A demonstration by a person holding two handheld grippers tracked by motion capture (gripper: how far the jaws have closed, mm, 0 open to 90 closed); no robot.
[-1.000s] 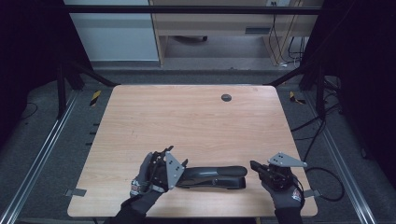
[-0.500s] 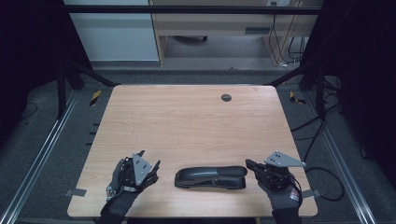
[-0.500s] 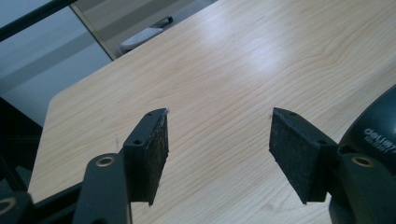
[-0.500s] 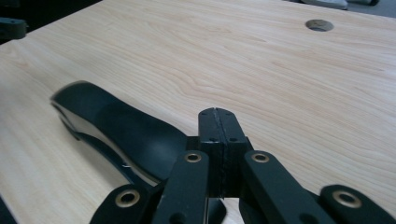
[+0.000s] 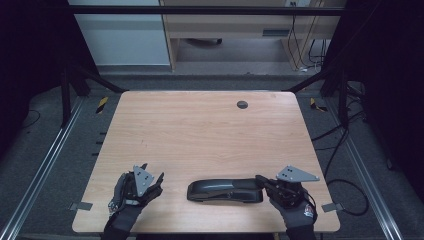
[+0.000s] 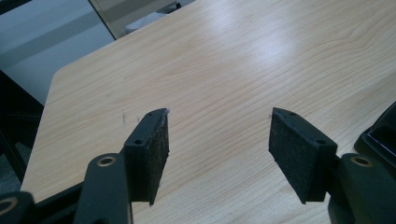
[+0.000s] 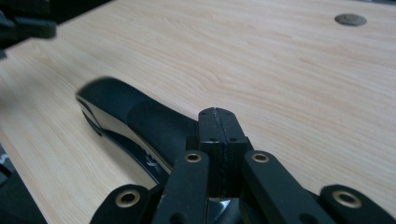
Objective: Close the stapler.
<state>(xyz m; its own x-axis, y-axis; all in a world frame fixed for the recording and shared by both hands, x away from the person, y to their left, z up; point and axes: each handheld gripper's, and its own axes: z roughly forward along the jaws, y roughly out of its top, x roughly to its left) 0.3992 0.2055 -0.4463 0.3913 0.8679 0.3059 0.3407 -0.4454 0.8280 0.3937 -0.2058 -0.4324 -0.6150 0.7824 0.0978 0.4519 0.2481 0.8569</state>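
While your left gripper [image 5: 150,181] sits apart from the stapler [image 5: 225,190] near the table's [image 5: 200,130] front left corner, its jaws stand wide with only bare wood between the pads [image 6: 154,144]. Your right gripper [image 5: 261,180] rests at the stapler's right end, jaws pressed together pad to pad; the right gripper view shows them shut just above the black body [image 7: 135,116], and you cannot tell from it whether they pinch any edge of it or merely touch. The stapler lies flat along the front edge, midway between your hands, long axis running left to right.

By the look of it, one hand has let go and the other is steadying or nudging. If you mean to lift it next, bring the open left gripper in across the body's narrow width, square to it, and close before the right end shifts. The glossy shell may slip, so grip low and centred.
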